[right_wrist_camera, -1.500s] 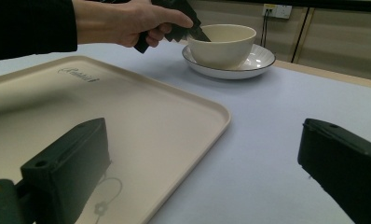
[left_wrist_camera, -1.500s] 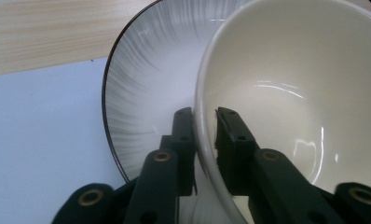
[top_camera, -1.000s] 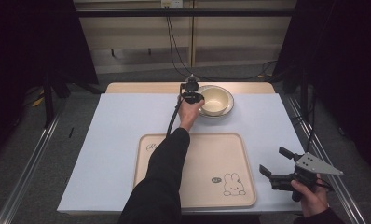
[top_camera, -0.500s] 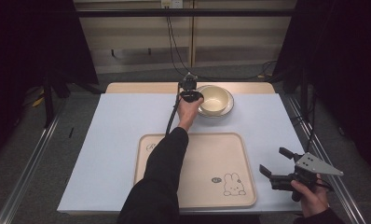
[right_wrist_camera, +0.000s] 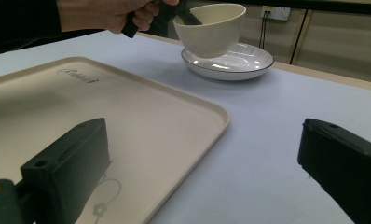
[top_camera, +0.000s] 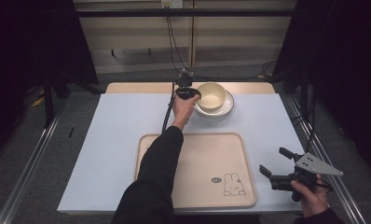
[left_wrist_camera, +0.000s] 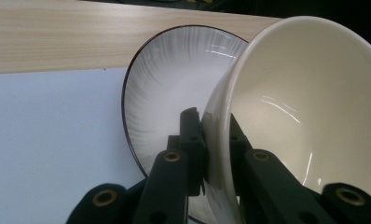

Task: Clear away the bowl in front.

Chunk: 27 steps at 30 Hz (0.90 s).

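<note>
We see the left gripper (top_camera: 189,91) at the far side of the table, jaws clamped on the near rim of a cream bowl (top_camera: 211,95): one jaw inside the wall, one outside, pads pressing it. In the left gripper view the bowl (left_wrist_camera: 305,112) is tilted, its rim pinched between the two black jaws, with the white ribbed plate (left_wrist_camera: 174,88) right behind it. From the right gripper view the bowl (right_wrist_camera: 210,30) sits just above the plate (right_wrist_camera: 230,60); we cannot tell whether its base touches the plate there. The plate (top_camera: 225,106) has a dark rim line and lies on the white table cover (top_camera: 109,135), close to the bare wooden far edge of the table (top_camera: 141,87).

The left forearm, in a dark sleeve, reaches across the beige tray (top_camera: 207,163), which lies near the front of the table and carries a small rabbit drawing (top_camera: 233,184) at its near right corner. Nothing lies on the tray.

The right gripper (top_camera: 281,168) is held at the right front corner of the table, beside the tray's right edge, well apart from the bowl. Its jaws stand wide open with nothing between them; the right gripper view shows both pads far apart, tray (right_wrist_camera: 127,121) and table cover (right_wrist_camera: 277,116) between.
</note>
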Tool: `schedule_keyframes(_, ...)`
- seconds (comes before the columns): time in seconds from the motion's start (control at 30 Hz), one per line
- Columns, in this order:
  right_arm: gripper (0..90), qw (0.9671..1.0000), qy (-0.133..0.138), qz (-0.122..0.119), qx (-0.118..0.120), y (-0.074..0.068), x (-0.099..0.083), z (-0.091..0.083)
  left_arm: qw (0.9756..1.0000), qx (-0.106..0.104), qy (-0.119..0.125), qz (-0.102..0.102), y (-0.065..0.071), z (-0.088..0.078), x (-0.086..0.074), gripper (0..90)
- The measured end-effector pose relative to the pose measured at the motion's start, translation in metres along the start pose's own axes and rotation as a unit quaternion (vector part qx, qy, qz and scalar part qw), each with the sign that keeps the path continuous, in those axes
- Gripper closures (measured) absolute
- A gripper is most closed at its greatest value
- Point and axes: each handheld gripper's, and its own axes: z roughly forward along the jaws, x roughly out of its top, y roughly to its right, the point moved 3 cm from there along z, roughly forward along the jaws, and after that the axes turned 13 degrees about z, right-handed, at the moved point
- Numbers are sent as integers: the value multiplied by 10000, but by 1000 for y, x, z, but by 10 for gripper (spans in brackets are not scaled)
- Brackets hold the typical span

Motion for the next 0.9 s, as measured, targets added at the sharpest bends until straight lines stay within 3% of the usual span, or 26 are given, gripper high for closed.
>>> schedule_keyframes(0.43,11,10000,10,62,34,0,1,0,9999,-63,108,-1,-7,-27,0,837)
schedule_keyframes(0.9,10,10000,45,-44,62,0,0,0,9997,-186,123,96,-10,-49,-4,837)
